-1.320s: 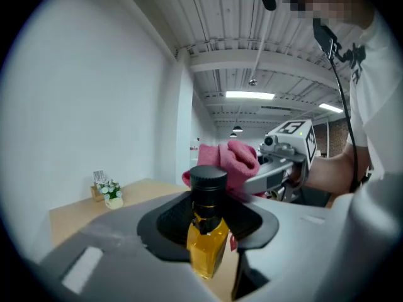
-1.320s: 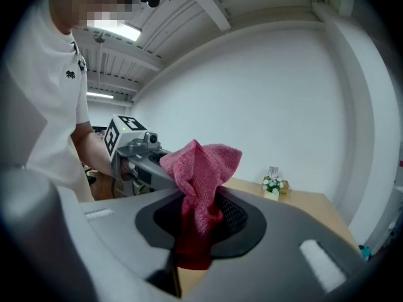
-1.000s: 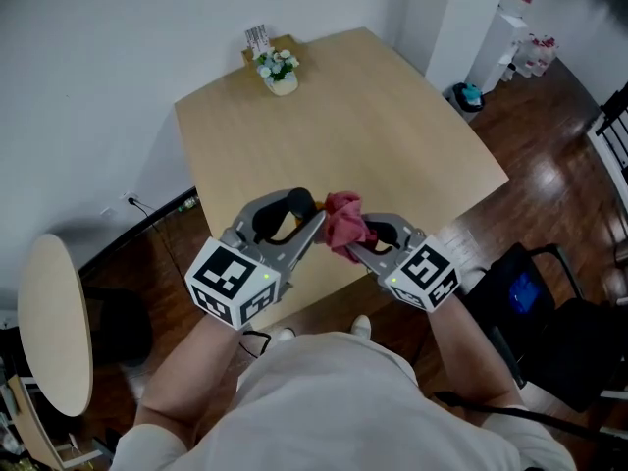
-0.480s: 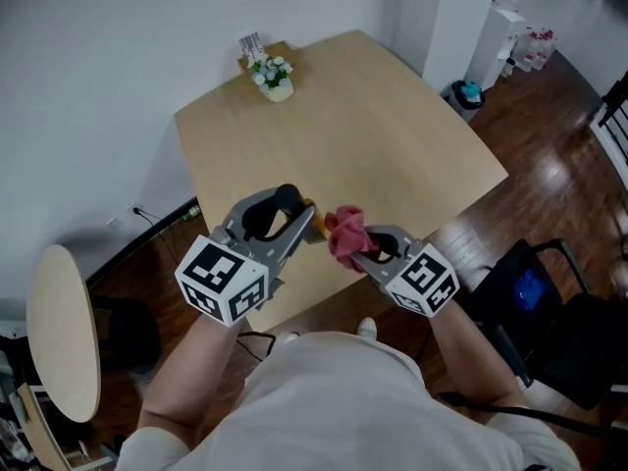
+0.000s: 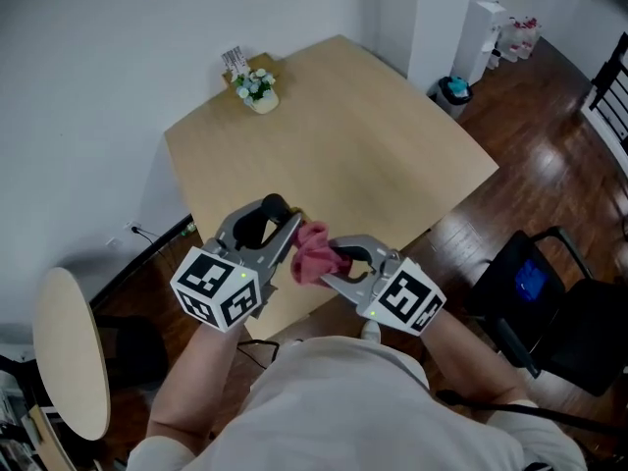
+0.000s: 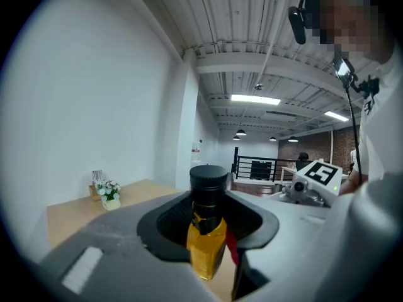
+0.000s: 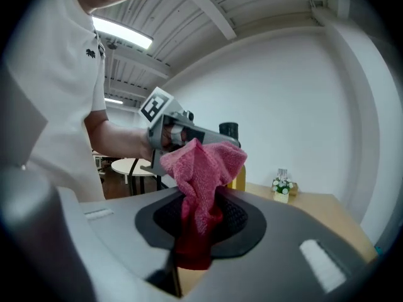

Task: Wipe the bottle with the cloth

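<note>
1. Table (image 5: 392, 145): below, ahead of both grippers.
2. Left gripper (image 5: 282, 228): jaws clamped on the upright bottle (image 6: 206, 241).
3. Right gripper (image 5: 337, 263): pinching the cloth (image 5: 312, 253), bunched beside the left gripper's jaws.
4. Risk: hard rubbing could twist the smooth bottle loose or snag the cloth free.

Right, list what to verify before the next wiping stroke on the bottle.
1. The bottle is clamped in the left tongs: ok.
2. The black cap is on the bottle: ok.
3. The pink cloth is clamped in the right tongs: ok.
4. The pink cloth is touching the bottle: cannot tell; it bunches right beside it.
5. The flower pot is out of the way, at the far corner of the table: ok.
</note>
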Demonstrator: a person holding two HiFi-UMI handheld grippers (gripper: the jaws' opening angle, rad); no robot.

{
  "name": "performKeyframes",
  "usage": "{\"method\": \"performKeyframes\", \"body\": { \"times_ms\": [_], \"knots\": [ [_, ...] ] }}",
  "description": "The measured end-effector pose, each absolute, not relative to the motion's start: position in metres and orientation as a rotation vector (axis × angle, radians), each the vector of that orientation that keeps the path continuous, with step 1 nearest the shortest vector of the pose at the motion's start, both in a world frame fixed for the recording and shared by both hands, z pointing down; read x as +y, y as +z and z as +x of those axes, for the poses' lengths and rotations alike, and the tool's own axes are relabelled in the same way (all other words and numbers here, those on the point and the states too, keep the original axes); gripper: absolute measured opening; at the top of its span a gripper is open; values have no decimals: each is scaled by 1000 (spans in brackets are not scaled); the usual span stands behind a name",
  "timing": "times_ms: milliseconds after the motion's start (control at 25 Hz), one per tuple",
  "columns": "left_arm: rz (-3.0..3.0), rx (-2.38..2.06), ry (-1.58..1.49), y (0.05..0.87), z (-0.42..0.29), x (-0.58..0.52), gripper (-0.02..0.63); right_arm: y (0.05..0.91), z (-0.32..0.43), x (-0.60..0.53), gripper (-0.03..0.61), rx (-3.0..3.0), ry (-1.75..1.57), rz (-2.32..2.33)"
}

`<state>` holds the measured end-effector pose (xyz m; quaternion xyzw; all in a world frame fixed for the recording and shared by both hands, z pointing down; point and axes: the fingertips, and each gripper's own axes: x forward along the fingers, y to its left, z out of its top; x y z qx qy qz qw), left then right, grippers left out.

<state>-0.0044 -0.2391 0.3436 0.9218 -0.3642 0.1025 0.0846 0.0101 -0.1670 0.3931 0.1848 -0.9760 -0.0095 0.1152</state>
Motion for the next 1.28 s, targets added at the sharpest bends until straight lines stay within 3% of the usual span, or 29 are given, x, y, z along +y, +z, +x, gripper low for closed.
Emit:
{"method": "performKeyframes", "body": {
  "times_ms": [440,920,1280],
  "knots": [
    [2762,-1117,263,326,-14,-233,156,504,17,-171,89,-2684,158,514],
    [2737,-1125,257,329,-13,-234,156,404,-44,-149,89,-2872,13,552],
    [2744,-1132,214,318,-17,-226,156,453,-51,-167,89,-2745,122,686]
  ]
}}
